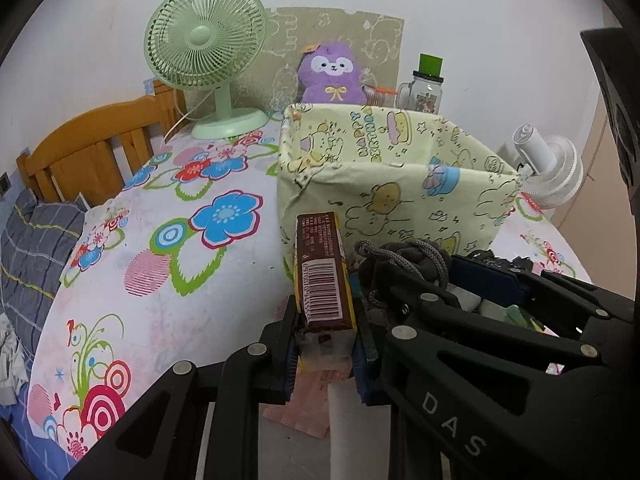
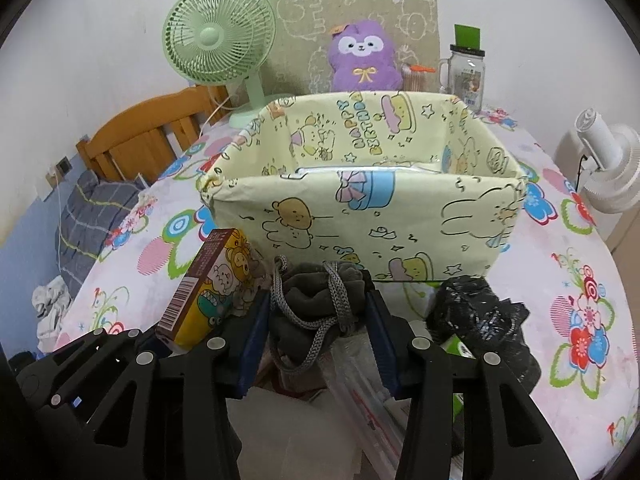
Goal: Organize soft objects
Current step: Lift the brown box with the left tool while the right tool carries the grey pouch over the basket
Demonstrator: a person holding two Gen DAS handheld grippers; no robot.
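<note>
A grey drawstring pouch [image 2: 316, 300], its lower part buried in clutter, sits pinched between the right gripper [image 2: 318, 320] pads before the yellow fabric bin [image 2: 360, 216], while the left gripper [image 1: 326, 344] clamps a brown snack box [image 1: 322, 272], base hidden.

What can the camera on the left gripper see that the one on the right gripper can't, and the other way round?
Only the left view shows the barcode side of the snack box head-on, clamped in the left gripper.

Only the right view shows the bin's inside and a crumpled black plastic bag, and looks along the right gripper, closed on a grey drawstring pouch.

Both show the yellow cartoon-print fabric bin, green fan, purple plush, jar and white fan.
</note>
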